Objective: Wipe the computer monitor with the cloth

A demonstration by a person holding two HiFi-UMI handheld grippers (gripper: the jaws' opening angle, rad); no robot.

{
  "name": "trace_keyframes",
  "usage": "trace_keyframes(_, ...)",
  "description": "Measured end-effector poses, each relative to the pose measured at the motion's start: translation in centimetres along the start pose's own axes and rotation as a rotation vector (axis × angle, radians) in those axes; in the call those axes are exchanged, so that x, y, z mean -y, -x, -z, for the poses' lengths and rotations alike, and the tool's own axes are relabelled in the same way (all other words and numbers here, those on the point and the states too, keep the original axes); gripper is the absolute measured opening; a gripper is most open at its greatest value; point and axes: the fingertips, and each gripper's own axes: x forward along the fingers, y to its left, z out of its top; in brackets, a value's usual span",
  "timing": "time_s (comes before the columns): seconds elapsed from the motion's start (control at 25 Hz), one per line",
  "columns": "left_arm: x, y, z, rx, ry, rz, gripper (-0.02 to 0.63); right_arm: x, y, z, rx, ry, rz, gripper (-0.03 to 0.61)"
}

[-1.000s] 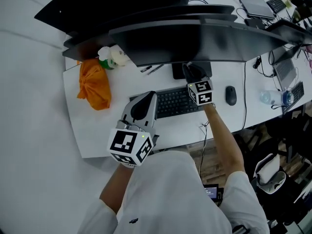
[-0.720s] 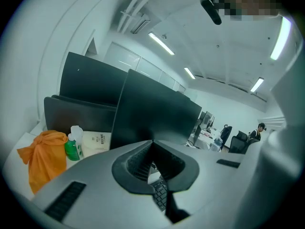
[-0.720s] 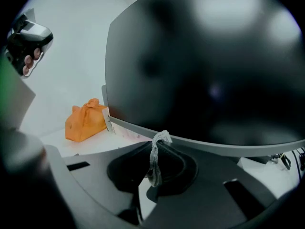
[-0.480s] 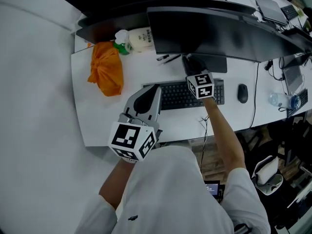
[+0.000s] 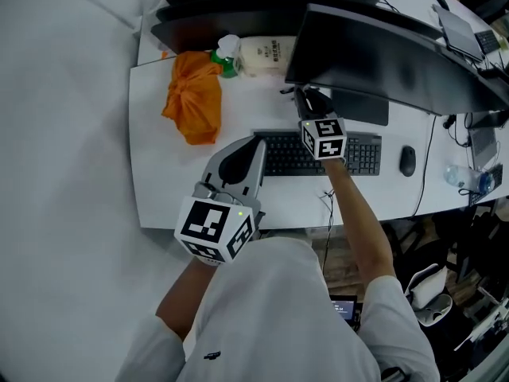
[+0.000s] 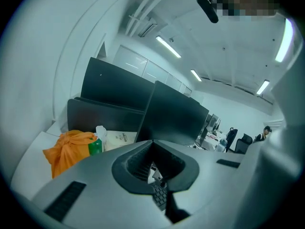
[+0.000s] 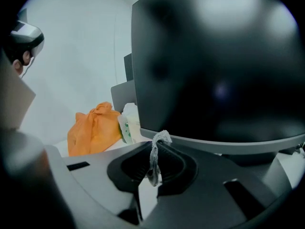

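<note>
**Right gripper [image 7: 155,146] at the lower edge of the monitor [image 7: 214,66].** Its fingers are pressing together on a thin, pale strip of cloth [image 7: 153,160]. The strip is standing up between them and poking just above their tips. In the head view this gripper is reaching across the keyboard [image 5: 318,154] toward the monitor's stand, under the overhanging screen. Whether the cloth is touching the glass cannot be told.

**Left gripper [image 5: 253,143].** It is hovering over the near part of the table [image 5: 159,183], beside the keyboard's left end. Its fingers [image 6: 135,162] are meeting at the tips with nothing between them. An orange bundle [image 5: 195,102] and a green-capped bottle [image 5: 228,56] are lying at the table's far left, well apart from the work.

**Step in hand (judged).** The cloth is probably being brought onto the screen, and wiping has hardly begun.
- Very little fabric is showing past the tips, so the hard fingers are likely to scrape the panel. The gripper should be tilted so that the cloth leads and the tips trail clear of the glass.
- Pressure should be light and the strokes long and overlapping, working from one edge across.
- The screen may rock on its stand, so the idle left gripper could be steadying the frame.
</note>
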Motion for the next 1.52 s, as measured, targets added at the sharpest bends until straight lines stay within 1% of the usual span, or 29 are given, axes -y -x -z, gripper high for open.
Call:
trace_keyframes(0.28,-2.3,2.3,-0.2,0.014,0.013,-0.015,0.018,-2.9,-1.6,-0.3,-0.008,-0.044,0.033,0.029)
trace_keyframes(0.44,-3.4,3.4,-0.3,0.030,0.011,-0.022,0.018,-4.4,-2.6,-1.2,0.015,-0.052,0.036,0.031)
trace_keyframes(0.72,-4.8,5.5,-0.9,0.050,0.024,-0.023,0.018,-4.7,-2.1,-3.8,0.068,-0.089,0.152,0.031)
trace_keyframes(0.88,-4.8,6.5,-1.2,0.068,0.032,-0.012,0.018,-4.4,-1.0,-5.3,0.093,-0.095,0.216,0.031)
trace_keyframes(1.04,-4.7,7.3,-1.8,0.091,0.027,0.002,0.018,-4.2,-0.2,-7.0,0.118,-0.088,0.255,0.031)
trace_keyframes(1.32,-4.5,8.4,-3.3,0.119,-0.003,0.018,0.018,-4.5,1.7,-10.1,0.164,-0.074,0.297,0.029)
trace_keyframes(1.52,-3.4,8.8,-4.8,0.154,-0.032,0.047,0.018,-4.5,3.1,-12.6,0.193,-0.038,0.318,0.029)
